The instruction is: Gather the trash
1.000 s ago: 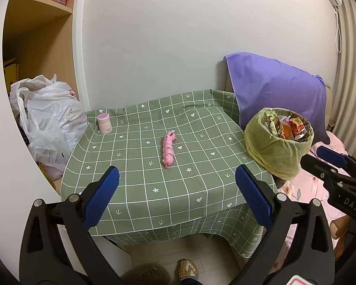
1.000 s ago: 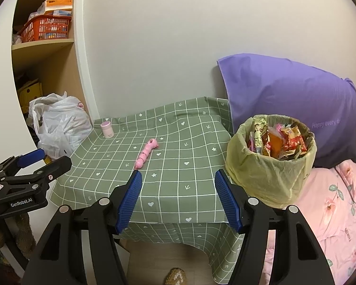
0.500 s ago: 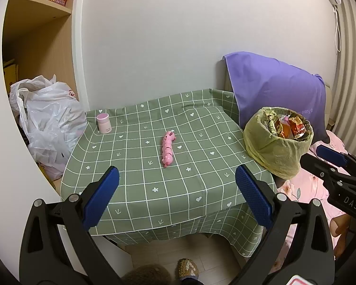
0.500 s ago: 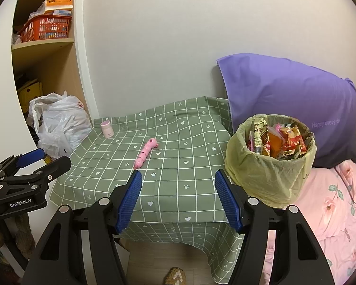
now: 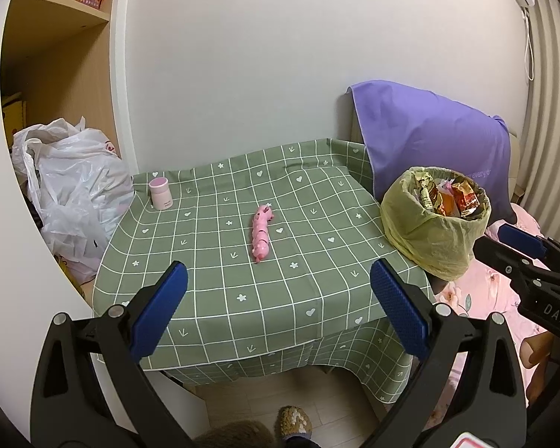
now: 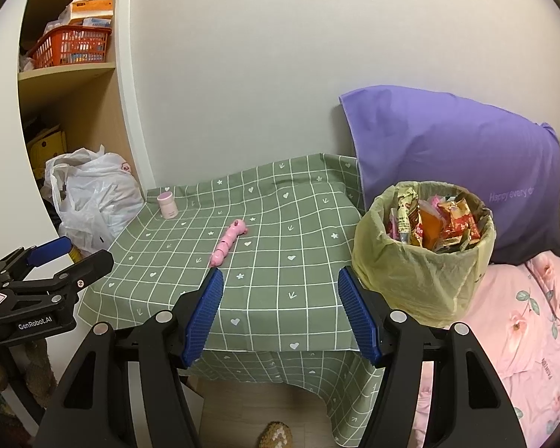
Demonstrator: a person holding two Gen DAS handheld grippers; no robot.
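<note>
I am holding my left hand-held gripper (image 5: pixel 278 300) and right hand-held gripper (image 6: pixel 280 308) spread wide, gripping nothing | crinkly-lined round bin (image 6: pixel 422 261) brimming with glossy wrappers | segmented pink toy (image 5: pixel 261 233) lying on checked-cloth worktop (image 5: pixel 212 261)

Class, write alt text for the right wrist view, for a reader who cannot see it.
An open right gripper with blue pads hovers before a table under a green checked tablecloth. On the cloth lie a pink segmented toy and a small pink jar; to the right stands a yellow-green lined bin full of snack wrappers, before a purple pillow.
</note>
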